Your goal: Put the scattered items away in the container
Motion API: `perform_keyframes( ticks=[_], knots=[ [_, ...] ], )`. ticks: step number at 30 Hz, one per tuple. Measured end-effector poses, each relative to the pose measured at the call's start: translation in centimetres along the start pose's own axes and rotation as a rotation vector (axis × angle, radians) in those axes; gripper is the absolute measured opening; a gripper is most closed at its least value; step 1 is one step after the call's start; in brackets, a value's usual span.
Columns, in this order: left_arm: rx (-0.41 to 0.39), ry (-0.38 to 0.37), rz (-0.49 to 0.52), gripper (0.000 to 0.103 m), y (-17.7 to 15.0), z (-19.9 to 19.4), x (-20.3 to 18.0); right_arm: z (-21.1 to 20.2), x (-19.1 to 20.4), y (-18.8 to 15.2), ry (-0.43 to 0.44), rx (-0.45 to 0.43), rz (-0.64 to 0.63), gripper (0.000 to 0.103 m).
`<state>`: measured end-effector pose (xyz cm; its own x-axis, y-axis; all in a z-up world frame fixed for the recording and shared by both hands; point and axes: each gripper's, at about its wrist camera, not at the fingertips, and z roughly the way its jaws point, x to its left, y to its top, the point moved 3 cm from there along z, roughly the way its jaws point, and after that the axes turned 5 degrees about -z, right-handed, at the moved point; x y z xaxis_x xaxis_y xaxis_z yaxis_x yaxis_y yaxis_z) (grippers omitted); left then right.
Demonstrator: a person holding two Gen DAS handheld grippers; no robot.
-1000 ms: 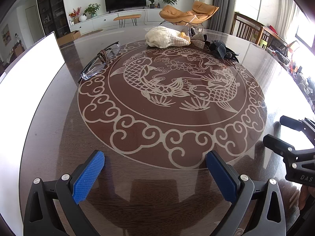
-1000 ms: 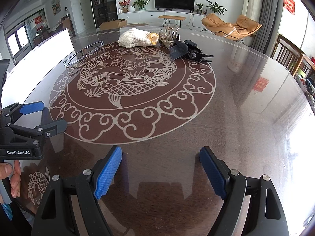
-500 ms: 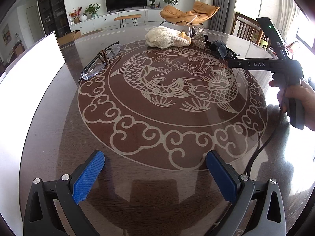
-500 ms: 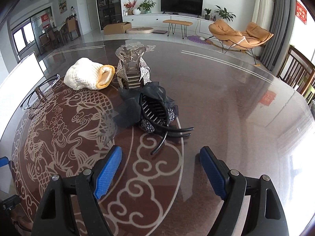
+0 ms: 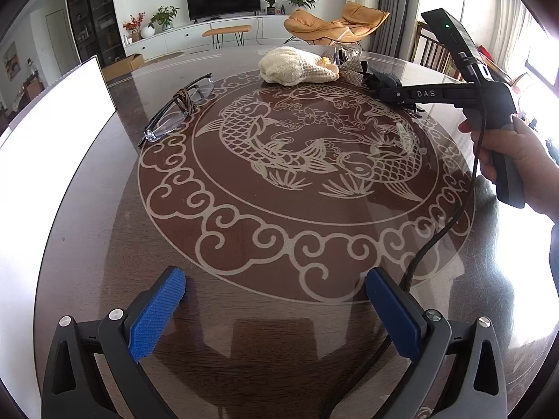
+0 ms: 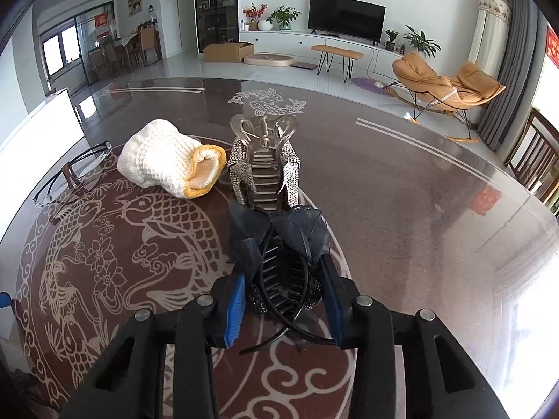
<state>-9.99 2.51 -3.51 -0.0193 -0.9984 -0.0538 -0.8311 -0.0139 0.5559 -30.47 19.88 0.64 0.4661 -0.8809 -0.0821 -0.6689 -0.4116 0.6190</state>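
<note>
**Camera placement, both wrists**

Left wrist view: low over the near edge of the table [image 5: 87, 244], facing across it toward the TV wall. Right wrist view: close above the black hair clip [image 6: 284, 272], tilted down. Shared: glasses [image 5: 178, 108], white knitted pouch [image 6: 167, 160], fish pattern.

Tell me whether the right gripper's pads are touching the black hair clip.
Touching. In the right wrist view the closing right gripper has both blue pads against the sides of the black hair clip.
</note>
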Motion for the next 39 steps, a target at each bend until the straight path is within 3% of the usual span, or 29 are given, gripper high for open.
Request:
perform_keyframes(
  ticks=[5, 10, 15, 20, 24, 26, 27, 28, 29, 34, 39],
  knots=[
    [0.036, -0.024, 0.074, 0.103, 0.3, -0.1, 1.3, -3.8, 3.1, -4.3, 0.001, 0.001, 0.009, 0.040],
    [0.042, 0.087, -0.001, 0.103, 4.8, 2.3, 6.9, -7.2, 5.7, -8.1, 0.006, -0.001, 0.010, 0.040],
    [0.036, 0.065, -0.078, 0.103, 10.1, 6.1, 10.1, -7.5, 5.8, -8.4, 0.003, 0.000, 0.011, 0.040],
    [0.043, 0.040, -0.046, 0.103, 14.7, 9.2, 10.3, -7.5, 5.5, -8.5, 0.006, -0.001, 0.013, 0.040],
    [0.050, 0.019, -0.003, 0.103, 16.5, 10.4, 9.3, -7.5, 5.5, -8.4, 0.009, -0.001, 0.015, 0.040],
    [0.023, 0.000, 0.029, 0.076, 16.9, 9.9, 8.5, -7.5, 5.5, -8.4, 0.008, -0.001, 0.015, 0.040],
    [0.014, -0.002, 0.035, 0.052, 16.8, 9.5, 8.0, -7.5, 5.5, -8.4, 0.008, -0.001, 0.015, 0.040],
    [0.012, -0.003, 0.040, 0.035, 16.8, 9.2, 7.5, -7.5, 5.5, -8.4, 0.008, -0.001, 0.015, 0.040],
    [0.011, -0.004, 0.051, 0.027, 16.6, 9.0, 6.9, -7.5, 5.5, -8.4, 0.007, -0.001, 0.014, 0.040],
    [0.007, -0.018, 0.040, 0.026, 13.9, 7.1, 5.5, -7.5, 5.4, -8.5, 0.003, 0.000, 0.011, 0.040],
    [0.029, -0.064, -0.022, 0.025, 7.7, 2.9, 5.2, -8.7, 6.4, -9.7, 0.025, -0.005, 0.051, 0.040]
  ],
)
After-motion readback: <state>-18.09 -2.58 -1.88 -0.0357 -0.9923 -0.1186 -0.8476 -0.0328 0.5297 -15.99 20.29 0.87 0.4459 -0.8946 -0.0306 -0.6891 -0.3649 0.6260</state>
